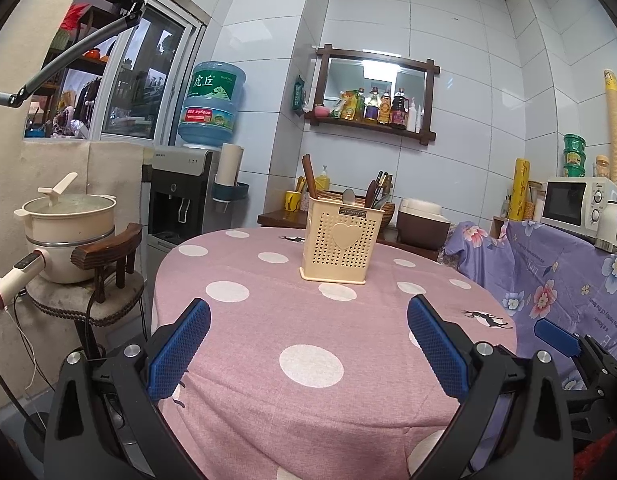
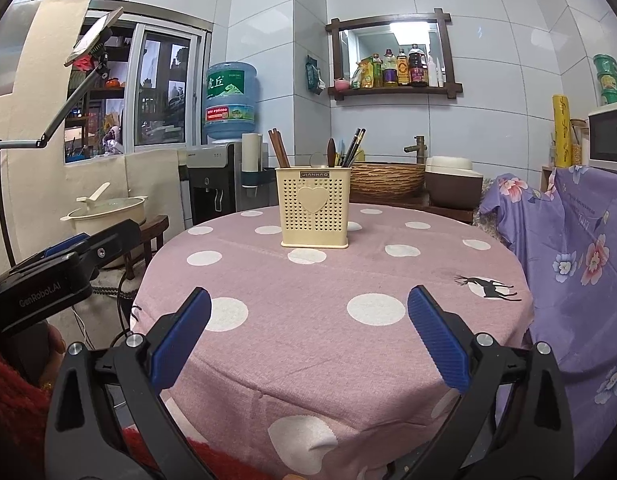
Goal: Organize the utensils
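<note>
Grippers hang level above the near edge of the round tabletop, both pointing toward its far side. The left gripper has its jaws released, spread wide with nothing between them, and the ribbed blue pads face inward on black plastic arms with silver bolts. The right gripper is posed alike, jaws released and empty; in its view a red knitted sleeve shows at the lower left, beside the black body of the other gripper. A pink woven cloth with large white dots and a small black deer print covers the tabletop. Toward the far side stands the utensil holder, a cream plastic box with rounded corners, walls pierced by small holes, and a raised heart on its front. It stands upright, well apart from both grippers. Brown chopsticks lean in its left compartment; a spoon and dark-handled utensils rise from the middle and right. Behind it sits a woven basket.
</note>
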Action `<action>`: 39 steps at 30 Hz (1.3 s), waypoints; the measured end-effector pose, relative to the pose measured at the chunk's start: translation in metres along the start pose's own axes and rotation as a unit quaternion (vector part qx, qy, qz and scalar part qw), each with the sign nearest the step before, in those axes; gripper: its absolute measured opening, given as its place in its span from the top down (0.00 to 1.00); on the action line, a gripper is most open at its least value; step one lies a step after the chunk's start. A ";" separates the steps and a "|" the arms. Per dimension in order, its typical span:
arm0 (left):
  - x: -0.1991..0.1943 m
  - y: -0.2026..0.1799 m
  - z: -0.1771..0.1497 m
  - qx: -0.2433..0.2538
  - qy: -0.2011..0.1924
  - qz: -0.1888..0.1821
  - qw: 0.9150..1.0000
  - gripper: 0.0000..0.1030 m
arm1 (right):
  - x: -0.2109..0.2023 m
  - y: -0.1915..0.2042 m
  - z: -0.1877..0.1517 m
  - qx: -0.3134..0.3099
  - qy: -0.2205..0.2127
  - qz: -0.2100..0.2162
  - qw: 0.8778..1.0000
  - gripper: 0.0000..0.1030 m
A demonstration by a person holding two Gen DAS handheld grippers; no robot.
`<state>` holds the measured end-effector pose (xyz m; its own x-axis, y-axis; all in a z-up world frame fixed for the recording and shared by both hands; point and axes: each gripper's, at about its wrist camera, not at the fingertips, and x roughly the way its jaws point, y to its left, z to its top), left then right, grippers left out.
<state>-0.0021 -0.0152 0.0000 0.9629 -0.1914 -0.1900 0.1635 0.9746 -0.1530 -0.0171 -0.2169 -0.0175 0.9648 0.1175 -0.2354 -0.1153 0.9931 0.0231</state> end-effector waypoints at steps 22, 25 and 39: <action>0.003 -0.001 -0.006 -0.002 0.013 -0.001 1.000 0.05 | 0.001 -0.001 0.000 0.002 0.004 -0.001 1.000 0.06; 0.003 -0.001 -0.006 -0.002 0.016 -0.005 1.000 0.05 | 0.002 -0.002 0.000 0.003 0.005 -0.001 1.000 0.06; 0.004 -0.001 -0.006 -0.003 0.021 -0.005 1.000 0.05 | 0.005 -0.002 -0.001 0.004 0.010 -0.001 1.000 0.06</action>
<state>0.0006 -0.0179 -0.0060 0.9515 -0.2059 -0.2286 0.1715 0.9718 -0.1617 -0.0123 -0.2183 -0.0202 0.9603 0.1152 -0.2542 -0.1114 0.9933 0.0296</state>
